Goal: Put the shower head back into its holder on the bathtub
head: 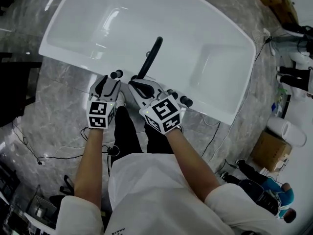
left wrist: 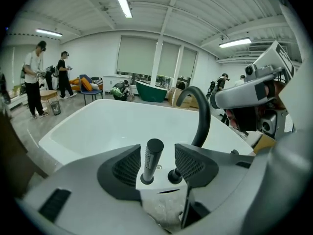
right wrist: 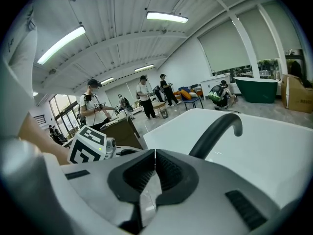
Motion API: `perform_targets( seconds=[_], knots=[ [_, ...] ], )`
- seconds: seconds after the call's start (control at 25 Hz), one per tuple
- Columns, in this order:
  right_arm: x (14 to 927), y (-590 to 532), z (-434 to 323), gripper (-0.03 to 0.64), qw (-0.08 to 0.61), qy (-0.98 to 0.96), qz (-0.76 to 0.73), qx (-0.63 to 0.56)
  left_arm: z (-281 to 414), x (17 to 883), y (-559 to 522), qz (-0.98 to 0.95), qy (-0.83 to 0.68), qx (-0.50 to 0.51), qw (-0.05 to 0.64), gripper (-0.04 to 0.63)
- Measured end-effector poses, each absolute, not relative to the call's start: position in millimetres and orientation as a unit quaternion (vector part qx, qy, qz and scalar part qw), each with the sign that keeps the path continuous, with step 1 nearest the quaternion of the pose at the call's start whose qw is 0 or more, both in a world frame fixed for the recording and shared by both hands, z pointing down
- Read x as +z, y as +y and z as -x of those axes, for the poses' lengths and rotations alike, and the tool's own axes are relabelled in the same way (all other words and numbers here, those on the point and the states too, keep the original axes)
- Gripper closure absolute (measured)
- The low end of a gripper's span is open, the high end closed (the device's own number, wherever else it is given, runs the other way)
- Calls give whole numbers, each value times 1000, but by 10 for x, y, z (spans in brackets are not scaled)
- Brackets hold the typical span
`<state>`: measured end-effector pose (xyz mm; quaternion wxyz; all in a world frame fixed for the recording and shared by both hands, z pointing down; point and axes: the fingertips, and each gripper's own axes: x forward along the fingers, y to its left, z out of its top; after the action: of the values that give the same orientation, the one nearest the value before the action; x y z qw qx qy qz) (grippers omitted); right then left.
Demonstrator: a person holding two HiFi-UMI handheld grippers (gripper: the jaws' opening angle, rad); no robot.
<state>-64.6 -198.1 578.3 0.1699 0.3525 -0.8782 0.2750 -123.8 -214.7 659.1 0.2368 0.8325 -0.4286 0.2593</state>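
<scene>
The black shower head (left wrist: 153,158) stands upright in its holder (left wrist: 146,179) on the rim of the white bathtub (head: 63,53). My left gripper (left wrist: 160,161) is open, one pad on each side of the shower head and neither touching it. A small black knob (left wrist: 174,175) sits just right of the holder. The curved black spout (head: 150,58) rises behind, also seen as the spout (left wrist: 201,116) and the spout (right wrist: 215,131). In the head view my left gripper (head: 108,88) and right gripper (head: 142,87) hover side by side over the near rim. My right gripper (right wrist: 155,153) is shut with nothing in it.
Two more black knobs (head: 187,102) sit on the rim to the right. Cables (head: 49,155) trail over the marble floor and a cardboard box (head: 271,148) stands at the right. Several people (left wrist: 34,77) and a green tub (left wrist: 151,91) are far behind.
</scene>
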Motion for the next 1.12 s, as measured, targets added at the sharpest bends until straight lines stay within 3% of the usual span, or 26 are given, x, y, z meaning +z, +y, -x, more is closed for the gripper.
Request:
perform_targets(
  seconds=[0.24, 0.52, 1.12],
  knots=[
    [5458, -1896, 598, 600, 148, -896, -327, 263, 1333, 6153, -1993, -818, -471, 243, 224, 510],
    [5065, -1687, 410, 600, 129, -917, -291, 240, 1092, 5584, -1745, -804, -518, 217, 193, 583],
    [4549, -1312, 223, 600, 109, -943, -244, 198, 680, 4742, -1267, -812, -527, 188, 163, 583]
  ],
)
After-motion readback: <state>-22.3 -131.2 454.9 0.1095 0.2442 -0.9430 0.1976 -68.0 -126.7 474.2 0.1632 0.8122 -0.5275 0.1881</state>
